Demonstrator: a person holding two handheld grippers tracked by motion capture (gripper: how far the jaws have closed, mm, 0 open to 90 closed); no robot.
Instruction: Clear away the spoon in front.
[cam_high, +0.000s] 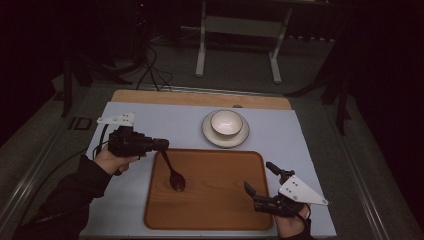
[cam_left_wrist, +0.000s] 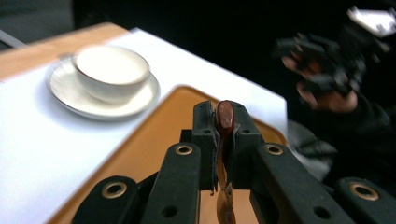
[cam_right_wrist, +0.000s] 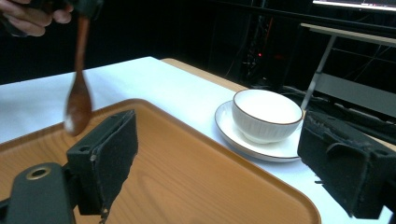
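A dark wooden spoon (cam_high: 173, 172) hangs bowl-down over the left part of the wooden tray (cam_high: 220, 210). My left gripper (cam_high: 162, 145) is shut on the top of its handle; in the left gripper view the handle end (cam_left_wrist: 225, 116) sits pinched between the jaws. The spoon (cam_right_wrist: 78, 100) also hangs at the left of the right gripper view. My right gripper (cam_high: 259, 178) is open, jaws wide apart, at the tray's right edge with nothing between them. A white bowl (cam_high: 226, 122) sits on a white saucer (cam_high: 210, 136) behind the tray.
The tray lies on a pale blue-white mat (cam_high: 125, 200) over a wooden tabletop (cam_high: 150, 96). A metal stand (cam_high: 239, 47) and cables (cam_high: 150, 70) are on the dark floor beyond the table. Bare mat lies left and right of the saucer.
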